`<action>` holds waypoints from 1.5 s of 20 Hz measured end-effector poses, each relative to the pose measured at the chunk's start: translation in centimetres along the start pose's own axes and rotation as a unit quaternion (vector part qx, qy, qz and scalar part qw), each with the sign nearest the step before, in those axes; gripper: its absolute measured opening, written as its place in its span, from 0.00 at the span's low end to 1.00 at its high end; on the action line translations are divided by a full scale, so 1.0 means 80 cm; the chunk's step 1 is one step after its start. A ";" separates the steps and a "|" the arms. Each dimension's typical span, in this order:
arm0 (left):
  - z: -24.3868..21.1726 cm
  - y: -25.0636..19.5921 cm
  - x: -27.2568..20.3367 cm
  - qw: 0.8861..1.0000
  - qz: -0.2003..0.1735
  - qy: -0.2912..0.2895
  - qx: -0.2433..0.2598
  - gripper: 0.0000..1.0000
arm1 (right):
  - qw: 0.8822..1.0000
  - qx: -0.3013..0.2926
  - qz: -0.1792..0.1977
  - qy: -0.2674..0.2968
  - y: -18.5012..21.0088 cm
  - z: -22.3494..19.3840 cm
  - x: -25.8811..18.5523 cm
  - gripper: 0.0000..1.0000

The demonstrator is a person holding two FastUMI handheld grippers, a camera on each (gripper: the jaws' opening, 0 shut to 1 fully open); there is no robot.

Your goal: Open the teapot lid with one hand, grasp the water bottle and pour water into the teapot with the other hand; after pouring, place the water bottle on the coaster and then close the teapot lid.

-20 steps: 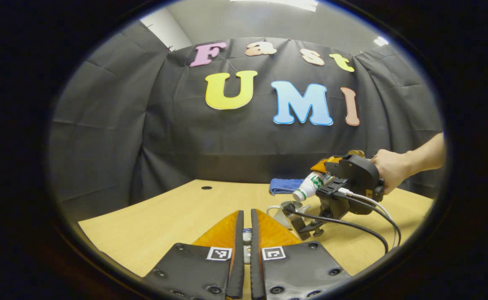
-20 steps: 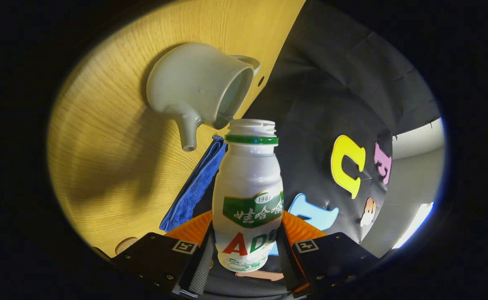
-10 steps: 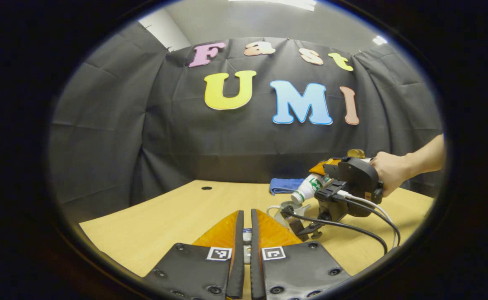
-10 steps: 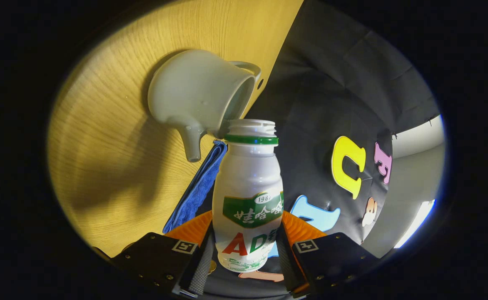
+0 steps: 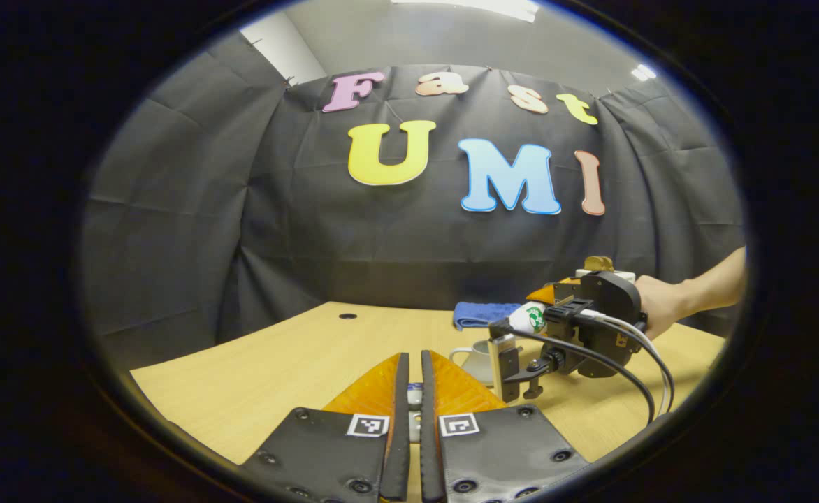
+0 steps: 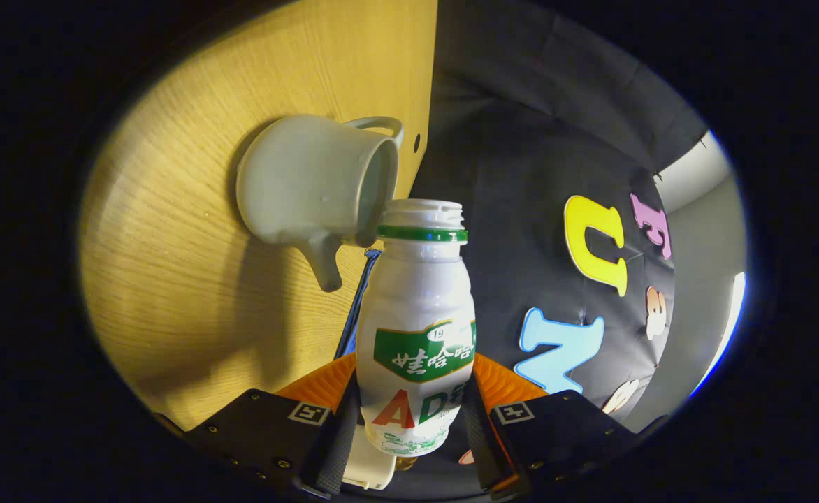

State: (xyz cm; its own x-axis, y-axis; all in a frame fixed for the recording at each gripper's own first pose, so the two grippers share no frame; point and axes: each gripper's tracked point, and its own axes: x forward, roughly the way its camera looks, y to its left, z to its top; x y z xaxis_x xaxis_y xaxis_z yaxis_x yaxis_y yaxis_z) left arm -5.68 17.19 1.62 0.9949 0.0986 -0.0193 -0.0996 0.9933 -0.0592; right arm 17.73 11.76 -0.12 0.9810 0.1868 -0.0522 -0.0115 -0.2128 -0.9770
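Observation:
My right gripper (image 6: 413,419) is shut on a white bottle (image 6: 416,328) with a green label, held on its side. Its uncapped mouth sits just beside the open rim of the pale teapot (image 6: 305,181), which stands on the wooden table with its spout toward the blue cloth. In the left gripper view the right gripper (image 5: 591,321), held by a hand (image 5: 661,300), hovers over the teapot (image 5: 476,360), with the bottle (image 5: 532,318) partly hidden behind it. My left gripper (image 5: 414,370) is closed on a small white piece, the teapot lid (image 5: 414,397), above the table.
A folded blue cloth (image 5: 483,312) lies at the table's far edge behind the teapot. Black cables (image 5: 612,370) trail from the right gripper over the table (image 5: 277,363). A small round hole (image 5: 346,316) marks the far left of the tabletop.
The right gripper has sunk lower and rolled, bringing the bottle closer to the teapot's rim. My left gripper has tipped slightly and kept its hold.

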 end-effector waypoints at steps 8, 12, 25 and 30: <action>0.010 -0.015 0.025 0.999 -0.028 -0.009 -0.013 0.17 | 0.962 0.272 -0.009 -0.019 -0.029 -0.021 -0.032 0.70; 0.028 -0.022 0.062 0.999 -0.040 -0.020 -0.026 0.12 | 0.910 0.414 -0.019 -0.011 -0.042 -0.051 -0.066 0.70; 0.028 -0.110 0.197 0.992 -0.113 -0.002 -0.050 0.08 | 0.699 0.714 0.019 0.035 0.015 -0.112 -0.135 0.70; -0.010 -0.127 0.237 0.994 -0.103 0.023 -0.030 0.17 | 0.679 0.733 0.030 0.021 0.027 -0.114 -0.141 0.70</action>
State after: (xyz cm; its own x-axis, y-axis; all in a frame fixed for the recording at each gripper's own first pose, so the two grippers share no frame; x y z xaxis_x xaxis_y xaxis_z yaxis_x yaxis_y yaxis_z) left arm 14.20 8.92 1.09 0.9927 -0.1111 -0.0469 0.1045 0.9865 -0.1261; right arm 8.42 0.45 0.24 0.9747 0.1858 -0.1244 -0.2016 0.9708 -0.1299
